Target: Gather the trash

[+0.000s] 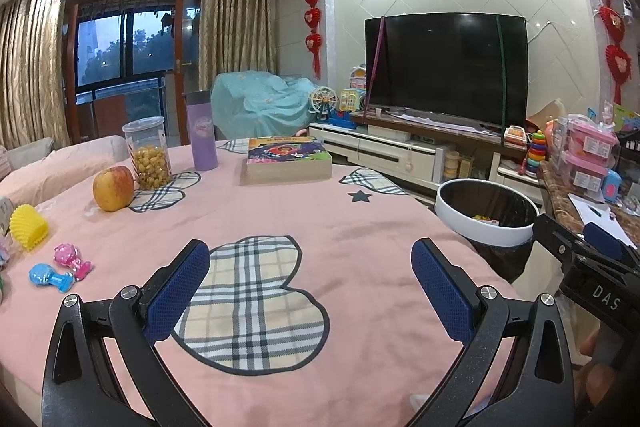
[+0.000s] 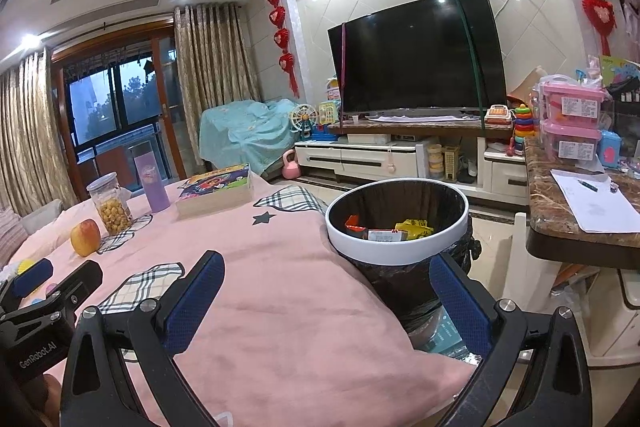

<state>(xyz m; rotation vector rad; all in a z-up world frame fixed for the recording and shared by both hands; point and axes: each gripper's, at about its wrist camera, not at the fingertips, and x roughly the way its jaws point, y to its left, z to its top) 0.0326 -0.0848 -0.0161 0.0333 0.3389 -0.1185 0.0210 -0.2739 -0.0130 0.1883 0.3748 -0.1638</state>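
Trash point(image 2: 400, 229), orange, yellow and white wrappers, lies inside the white-rimmed bin point(image 2: 394, 251) just beside the pink-clothed table point(image 2: 288, 307); only my right wrist view looks into it properly. My left view alone shows the yellow cup point(image 1: 28, 227) and small toys point(image 1: 60, 269). My left claw point(image 1: 310, 291) and right claw point(image 2: 326, 307) are both spread, holding nothing. The clear jar point(image 1: 149, 155) holds yellow puffs.

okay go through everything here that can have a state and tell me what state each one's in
left tongs: open, empty
right tongs: open, empty
trash bin: lidless, lined, wrappers inside
snack jar: lidded, upright, partly full
purple bottle: capped, upright
TV: off
book: closed, flat
apple: whole
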